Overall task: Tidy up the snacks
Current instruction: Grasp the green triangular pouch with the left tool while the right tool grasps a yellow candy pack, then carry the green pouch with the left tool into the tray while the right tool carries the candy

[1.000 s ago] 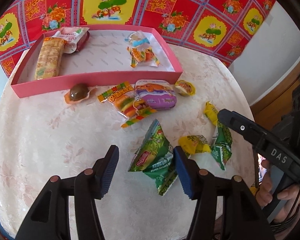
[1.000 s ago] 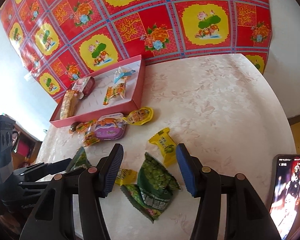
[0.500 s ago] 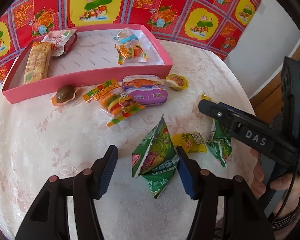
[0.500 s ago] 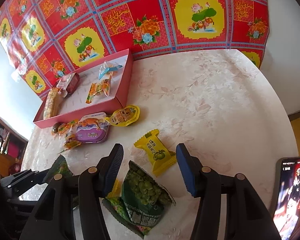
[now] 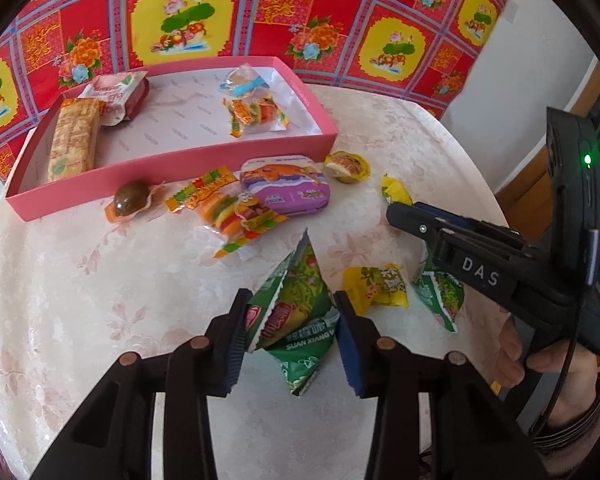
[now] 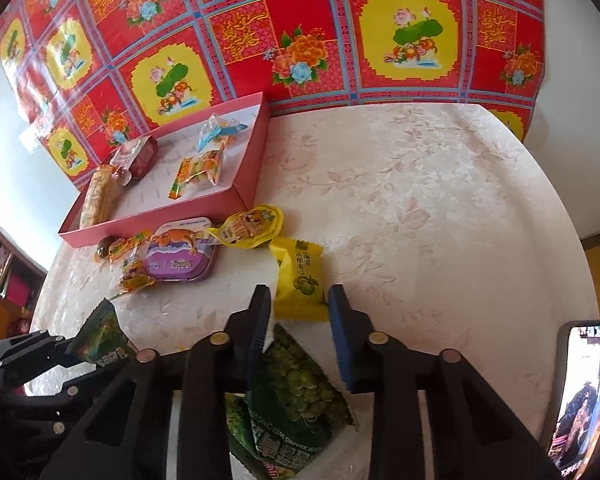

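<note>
A pink tray [image 5: 172, 168] at the back of the table holds a cracker bar [image 5: 74, 136], a red-filled packet [image 5: 120, 92] and two candy bags. My left gripper [image 5: 290, 332] has closed around a green triangular snack bag [image 5: 296, 300], pads touching its sides. My right gripper [image 6: 298, 316] is open, straddling the near end of a yellow candy packet [image 6: 300, 276], with a green pea bag [image 6: 296, 396] beneath it. The pink tray [image 6: 240, 192] also shows in the right wrist view.
In front of the tray lie a brown egg packet [image 5: 130, 200], a gummy burger bag [image 5: 224, 208], a purple tin [image 5: 286, 184], a small yellow cup snack [image 5: 346, 166] and another yellow packet [image 5: 376, 284]. A phone [image 6: 580, 392] sits at the right.
Both grippers moved forward and narrowed. The left one closed onto the green triangular bag; the right one advanced from over the pea bag to the yellow packet.
</note>
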